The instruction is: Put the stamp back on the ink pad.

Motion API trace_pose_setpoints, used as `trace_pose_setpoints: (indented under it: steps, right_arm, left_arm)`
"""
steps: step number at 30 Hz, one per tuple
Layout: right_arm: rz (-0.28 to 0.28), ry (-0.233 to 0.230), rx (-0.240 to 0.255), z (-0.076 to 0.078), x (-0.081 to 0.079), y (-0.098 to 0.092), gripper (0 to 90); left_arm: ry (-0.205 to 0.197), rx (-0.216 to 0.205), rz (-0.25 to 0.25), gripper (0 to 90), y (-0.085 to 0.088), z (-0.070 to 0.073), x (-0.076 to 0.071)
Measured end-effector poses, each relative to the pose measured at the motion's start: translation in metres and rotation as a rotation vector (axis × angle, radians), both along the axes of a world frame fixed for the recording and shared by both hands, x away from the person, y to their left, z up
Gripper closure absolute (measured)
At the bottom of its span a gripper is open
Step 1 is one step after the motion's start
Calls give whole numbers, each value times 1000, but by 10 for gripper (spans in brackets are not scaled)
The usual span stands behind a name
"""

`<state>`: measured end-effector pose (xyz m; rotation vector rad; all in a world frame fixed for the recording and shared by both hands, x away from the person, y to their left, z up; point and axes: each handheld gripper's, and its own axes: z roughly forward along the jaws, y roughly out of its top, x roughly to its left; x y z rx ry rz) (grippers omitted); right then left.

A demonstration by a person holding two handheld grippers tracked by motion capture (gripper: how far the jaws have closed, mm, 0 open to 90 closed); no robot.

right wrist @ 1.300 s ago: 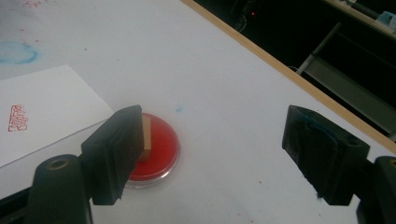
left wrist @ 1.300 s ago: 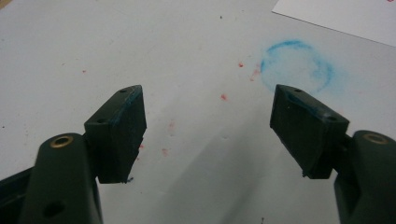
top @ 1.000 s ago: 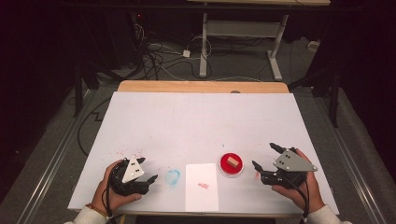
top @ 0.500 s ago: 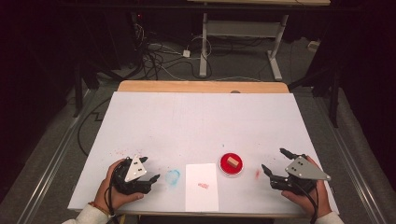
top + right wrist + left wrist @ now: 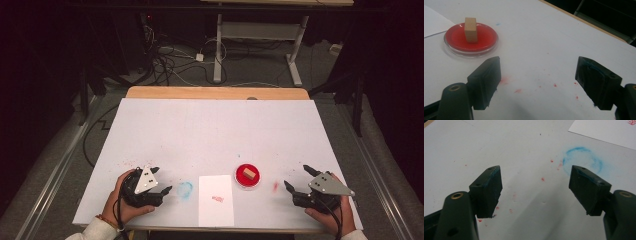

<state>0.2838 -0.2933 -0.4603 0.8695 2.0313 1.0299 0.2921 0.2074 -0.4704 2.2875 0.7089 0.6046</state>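
Two grippers sit at the near edge of the table (image 5: 215, 125) in the high view: your left gripper (image 5: 161, 182) rests beside a blue smudge (image 5: 185, 189), your right gripper (image 5: 299, 178) sits well right of the red dish (image 5: 248, 176), and both are released, jaws spread with nothing between them. A wooden block (image 5: 249, 174) stands in that dish, just right of the white sheet (image 5: 216, 200) with its small red stamp mark (image 5: 217, 199). Your left gripper view adds what the high view blurs: the blue smudge (image 5: 582, 160) is a ring, with red specks scattered on the surface around it. Your right gripper view shows the block (image 5: 470, 29) upright in the dish (image 5: 471, 38), ahead of your left jaw. Since a second ago your right gripper has drawn back rightward, away from the dish; your left has stayed put. Beyond the white tabletop, cables (image 5: 172, 62) trail over a dark floor under a desk frame (image 5: 255, 35).
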Motion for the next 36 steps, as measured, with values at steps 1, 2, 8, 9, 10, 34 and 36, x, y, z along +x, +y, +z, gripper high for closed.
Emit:
trace_pose_setpoints:
  steps: [1, 2, 8, 9, 10, 34, 36]
  right_arm:
    - [3, -6, 0, 0, 0, 0, 208]
    - [5, -6, 3, 1, 0, 0, 208]
    - [14, -21, -6, 2, 0, 1, 209]
    - [14, -20, -4, 3, 0, 1, 209]
    - [18, -25, -5, 3, 0, 2, 208]
    - [28, -65, -2, 10, -8, 5, 208]
    - [28, -64, -3, 10, -8, 5, 208]
  left_arm:
    - [-1, 1, 0, 260, 0, 0, -1]
    - [-1, 3, 1, 260, 0, 0, -1]
    - [-5, 6, 2, 260, 0, 1, -3]
    - [-6, 11, 1, 260, 0, 0, -3]
    - [-6, 14, 1, 260, 0, 0, -3]
    - [-7, 9, -2, 260, -2, 1, -4]
    - [-6, 9, -3, 260, -2, 1, -3]
